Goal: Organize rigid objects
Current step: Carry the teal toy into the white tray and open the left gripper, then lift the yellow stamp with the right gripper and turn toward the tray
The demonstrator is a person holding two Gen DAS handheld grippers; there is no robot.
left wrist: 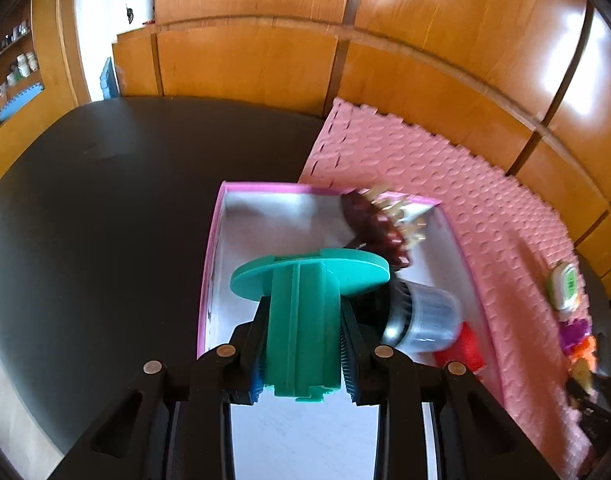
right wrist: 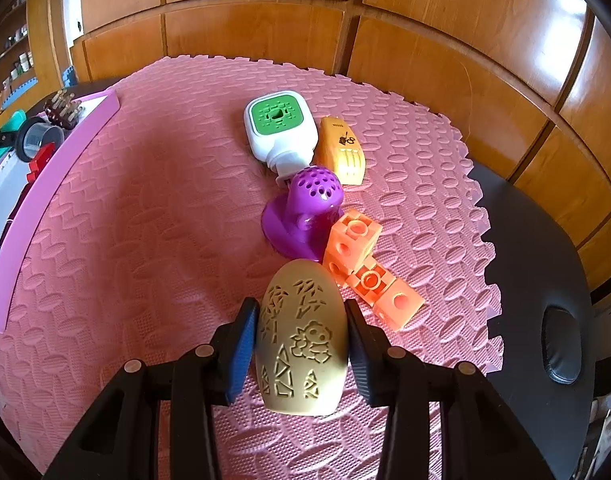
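Holding firm: left gripper (left wrist: pixel 301 360) jaws clamp the green plastic spool (left wrist: pixel 305 308) by its stiff hub; right gripper (right wrist: pixel 301 344) jaws pinch the rigid, smooth beige carved egg-shaped shell (right wrist: pixel 301 340) at mid-flanks.

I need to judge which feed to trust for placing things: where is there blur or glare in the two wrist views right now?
Left wrist view: the brown brush, clear jar and far mat items are smeared; the teal piece in the left tool is sharp. Right wrist view: crisp throughout, beige egg detail readable; window glare only on the wood panels. Both bend straight lines at the edges.
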